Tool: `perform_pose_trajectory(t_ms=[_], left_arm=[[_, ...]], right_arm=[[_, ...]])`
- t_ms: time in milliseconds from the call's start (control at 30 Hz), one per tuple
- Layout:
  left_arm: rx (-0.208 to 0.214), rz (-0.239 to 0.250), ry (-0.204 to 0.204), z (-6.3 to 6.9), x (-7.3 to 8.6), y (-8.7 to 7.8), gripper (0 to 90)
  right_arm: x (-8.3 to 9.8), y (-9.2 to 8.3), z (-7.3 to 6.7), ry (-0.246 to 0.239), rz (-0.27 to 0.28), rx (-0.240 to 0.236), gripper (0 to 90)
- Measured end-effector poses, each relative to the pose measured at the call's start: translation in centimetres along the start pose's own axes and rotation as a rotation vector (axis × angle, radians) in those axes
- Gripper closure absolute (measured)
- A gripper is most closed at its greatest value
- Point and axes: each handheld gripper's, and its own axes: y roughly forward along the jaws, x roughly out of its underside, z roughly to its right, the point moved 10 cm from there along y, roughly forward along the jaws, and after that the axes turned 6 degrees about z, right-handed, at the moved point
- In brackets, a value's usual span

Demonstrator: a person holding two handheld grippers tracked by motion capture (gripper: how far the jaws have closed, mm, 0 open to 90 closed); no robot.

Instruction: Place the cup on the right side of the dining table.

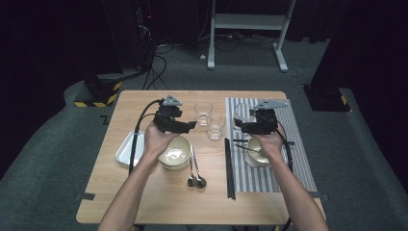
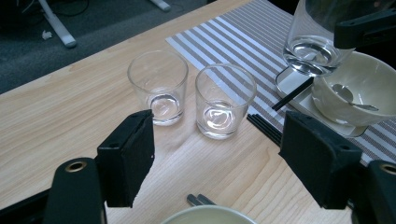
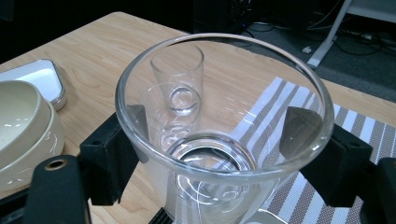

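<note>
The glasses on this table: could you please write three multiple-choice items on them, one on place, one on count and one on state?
1. Where do the two free glasses stand?
A. on bare wood beside the striped mat
B. in the white tray
C. inside a bowl

2. How many glasses are there in all?
A. two
B. three
C. five

3. What is the right gripper doing?
A. hanging open
B. gripping chopsticks
C. clamping a glass

Answers: 1 A, the left gripper view shows both on wood by the mat's edge; 2 B, two standing plus one held; 3 C, the jaws press on its sides in the right gripper view.
</note>
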Motion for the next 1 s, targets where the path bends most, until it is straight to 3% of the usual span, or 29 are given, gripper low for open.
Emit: perform_pose_trajectory(t_ms=[367,1000], left_arm=[[-0.011,0.004,-0.021,-0.5,1.1,-0.8,26.7],[-0.042,0.024,-0.053,-1.6,2.8,-2.6,26.7]], right_arm=[[0.6,-0.2,1.1,0.011,-0.009,0.039,20.3],[1.5,-0.3,1.7,0.015,-0.021,0.058,20.2]])
